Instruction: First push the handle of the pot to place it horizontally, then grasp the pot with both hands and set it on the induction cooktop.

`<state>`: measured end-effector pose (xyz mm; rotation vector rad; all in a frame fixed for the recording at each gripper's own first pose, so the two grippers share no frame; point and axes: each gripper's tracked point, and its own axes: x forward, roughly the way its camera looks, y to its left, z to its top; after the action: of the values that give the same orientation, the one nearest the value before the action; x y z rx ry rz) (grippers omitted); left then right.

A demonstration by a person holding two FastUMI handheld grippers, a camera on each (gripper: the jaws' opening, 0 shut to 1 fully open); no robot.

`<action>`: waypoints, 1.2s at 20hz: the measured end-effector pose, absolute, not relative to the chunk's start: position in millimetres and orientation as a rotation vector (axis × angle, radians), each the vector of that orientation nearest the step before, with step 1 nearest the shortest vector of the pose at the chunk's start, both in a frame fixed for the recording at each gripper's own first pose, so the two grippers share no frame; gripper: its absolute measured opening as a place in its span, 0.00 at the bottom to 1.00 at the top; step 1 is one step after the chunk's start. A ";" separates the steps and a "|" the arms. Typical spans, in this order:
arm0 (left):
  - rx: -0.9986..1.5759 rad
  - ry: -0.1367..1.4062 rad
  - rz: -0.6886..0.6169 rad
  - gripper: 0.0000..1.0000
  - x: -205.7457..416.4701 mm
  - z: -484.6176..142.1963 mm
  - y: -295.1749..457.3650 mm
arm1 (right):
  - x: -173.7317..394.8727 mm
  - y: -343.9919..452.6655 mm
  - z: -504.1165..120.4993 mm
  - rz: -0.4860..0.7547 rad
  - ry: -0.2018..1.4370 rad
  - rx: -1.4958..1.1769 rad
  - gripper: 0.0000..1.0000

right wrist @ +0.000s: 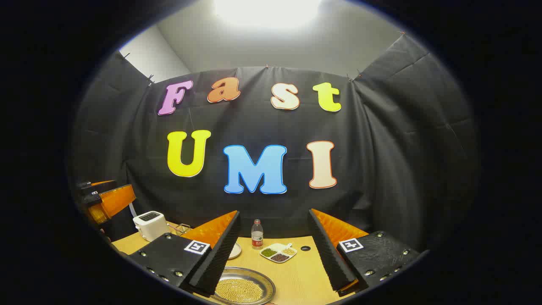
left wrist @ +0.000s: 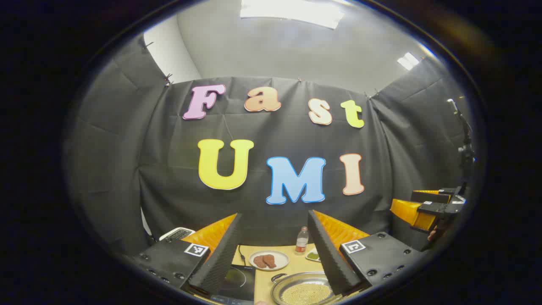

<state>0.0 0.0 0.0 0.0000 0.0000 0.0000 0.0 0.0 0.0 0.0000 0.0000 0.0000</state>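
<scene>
Overhead, both of my tools hang above one wooden table (right wrist: 296, 284), each spread wide and holding nothing.

Left gripper view: my left gripper (left wrist: 275, 254) frames one pot (left wrist: 302, 290) at 6 o'clock, a shallow metal pan filled with small yellow grains; one loop handle (left wrist: 277, 277) shows on its rim at about 10 o'clock. One black induction cooktop (left wrist: 237, 279) lies just beside the pot at 9 o'clock, apart from it. Beyond sit one plate (left wrist: 269, 259) carrying two brown pieces, one bottle (left wrist: 301, 241) with a red label, and part of one dish (left wrist: 313, 255) of green. My right gripper (left wrist: 423, 212) shows at 3 o'clock.

Right gripper view: my right gripper (right wrist: 275, 254) stands over the same pot (right wrist: 243, 290), at 7 o'clock between the fingers. Farther off are one bottle (right wrist: 256, 234), one divided dish (right wrist: 278, 253) with three compartments, one white toaster (right wrist: 149, 224) at 9 o'clock, and my left gripper (right wrist: 110, 201) beyond it.

Each gripper bears two square black-and-white markers; the bottle's label is too small to read.
</scene>
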 end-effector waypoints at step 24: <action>0.033 0.034 0.039 1.00 5.6 -22.0 5.0 | 8.8 2.5 -52.0 0.048 0.112 0.005 0.95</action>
<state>5.6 5.0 -22.0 0.0328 0.0339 0.0387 8.8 2.5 -52.0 0.0053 0.1124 0.0476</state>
